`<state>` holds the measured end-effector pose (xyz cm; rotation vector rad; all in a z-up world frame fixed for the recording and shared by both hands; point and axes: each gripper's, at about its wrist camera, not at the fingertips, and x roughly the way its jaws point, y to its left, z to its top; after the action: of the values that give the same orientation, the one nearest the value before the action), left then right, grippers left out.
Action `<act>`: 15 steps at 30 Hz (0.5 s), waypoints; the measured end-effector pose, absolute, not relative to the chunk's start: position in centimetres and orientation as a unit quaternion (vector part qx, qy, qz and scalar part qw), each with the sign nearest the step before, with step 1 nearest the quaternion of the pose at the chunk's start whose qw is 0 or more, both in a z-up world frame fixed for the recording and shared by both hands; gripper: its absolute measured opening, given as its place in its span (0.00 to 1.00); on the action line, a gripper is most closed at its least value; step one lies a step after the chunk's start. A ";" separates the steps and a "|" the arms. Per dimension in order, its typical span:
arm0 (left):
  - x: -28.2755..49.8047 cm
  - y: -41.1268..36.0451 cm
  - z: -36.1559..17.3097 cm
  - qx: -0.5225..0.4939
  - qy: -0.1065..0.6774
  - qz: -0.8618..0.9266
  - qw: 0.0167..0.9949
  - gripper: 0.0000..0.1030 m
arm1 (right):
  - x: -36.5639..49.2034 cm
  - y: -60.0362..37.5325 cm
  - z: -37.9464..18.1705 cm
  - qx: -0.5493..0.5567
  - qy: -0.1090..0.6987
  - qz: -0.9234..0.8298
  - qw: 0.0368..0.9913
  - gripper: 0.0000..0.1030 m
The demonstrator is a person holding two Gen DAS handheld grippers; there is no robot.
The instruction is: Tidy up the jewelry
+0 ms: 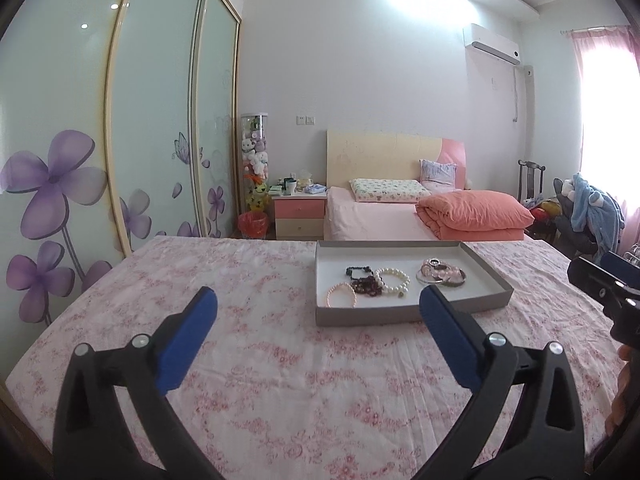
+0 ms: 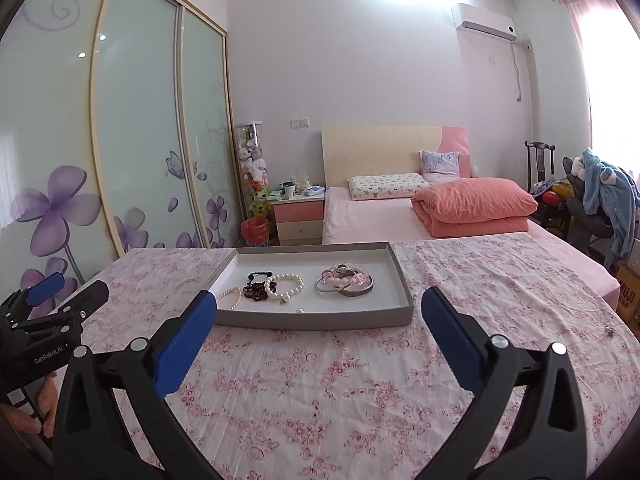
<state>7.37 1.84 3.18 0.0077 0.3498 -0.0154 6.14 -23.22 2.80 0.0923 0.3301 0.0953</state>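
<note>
A shallow grey tray (image 1: 380, 314) (image 2: 320, 320) with a white inside lies on the pink flowered cloth (image 1: 280, 380). In it are a pink pearl bracelet (image 1: 341, 295) (image 2: 231, 295), a dark red bead bracelet (image 1: 365, 283) (image 2: 258, 290), a white pearl bracelet (image 1: 394, 280) (image 2: 285, 285), and a heap of pink beads and silver bangles (image 1: 440, 273) (image 2: 344, 278). My left gripper (image 1: 318, 292) (image 2: 72, 292) is open and holds nothing, just short of the tray's front left. My right gripper (image 2: 320, 294) (image 1: 600, 276) is also open and holds nothing, before the tray's front wall.
A tiny metal piece (image 2: 611, 331) lies on the cloth far right. Beyond are a bed with an orange quilt (image 1: 476, 212), a nightstand (image 1: 299, 210), sliding wardrobe doors (image 1: 152, 120) on the left, and a chair with blue clothing (image 2: 608, 188) on the right.
</note>
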 end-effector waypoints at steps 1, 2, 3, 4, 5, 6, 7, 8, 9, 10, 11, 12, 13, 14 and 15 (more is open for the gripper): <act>7.1 1.8 3.0 0.004 0.174 -0.006 0.985 0.96 | 5.9 -23.1 2.7 0.043 0.160 0.047 0.985 0.98; 7.0 1.8 3.0 0.004 0.174 -0.005 0.985 0.96 | 5.6 -23.1 2.5 0.042 0.157 0.049 0.986 0.98; 6.7 1.9 2.8 0.003 0.173 -0.003 0.985 0.96 | 5.2 -23.0 2.2 0.042 0.154 0.051 0.986 0.98; 6.4 2.0 2.7 0.002 0.172 -0.002 0.985 0.96 | 5.0 -23.0 2.1 0.043 0.152 0.053 0.986 0.98; 6.1 2.0 2.5 0.002 0.170 -0.002 0.985 0.96 | 4.8 -23.0 1.9 0.043 0.151 0.055 0.986 0.98; 6.0 2.1 2.4 0.001 0.169 -0.001 0.986 0.96 | 4.6 -23.0 1.7 0.043 0.151 0.058 0.986 0.98; 5.8 2.2 2.3 0.001 0.169 0.000 0.986 0.96 | 4.5 -23.0 1.5 0.043 0.152 0.059 0.986 0.98; 5.7 2.3 2.2 0.001 0.168 -0.001 0.986 0.96 | 4.4 -23.0 1.3 0.043 0.152 0.062 0.985 0.98; 5.6 2.4 2.1 0.001 0.167 -0.001 0.986 0.96 | 4.3 -23.1 1.1 0.044 0.153 0.064 0.985 0.98; 5.4 2.3 2.0 0.001 0.165 -0.001 0.986 0.96 | 4.3 -23.1 0.9 0.045 0.154 0.064 0.985 0.98; 5.2 2.2 2.0 0.003 0.163 -0.002 0.987 0.96 | 4.2 -23.1 0.8 0.046 0.155 0.064 0.985 0.98; 5.1 2.2 1.9 0.004 0.162 -0.004 0.987 0.96 | 4.2 -23.2 0.7 0.049 0.158 0.064 0.984 0.98; 5.0 2.2 1.8 0.006 0.161 -0.006 0.987 0.96 | 4.2 -23.2 0.6 0.050 0.159 0.064 0.984 0.98; 4.9 2.2 1.8 0.006 0.160 -0.008 0.987 0.96 | 4.2 -23.2 0.6 0.052 0.160 0.064 0.984 0.98; 4.8 2.1 1.8 0.007 0.159 -0.010 0.987 0.96 | 4.2 -23.3 0.6 0.053 0.161 0.064 0.983 0.98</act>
<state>4.80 2.11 1.78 0.0132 0.3200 -0.0210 4.15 -23.26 0.56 0.1065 0.3231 0.1295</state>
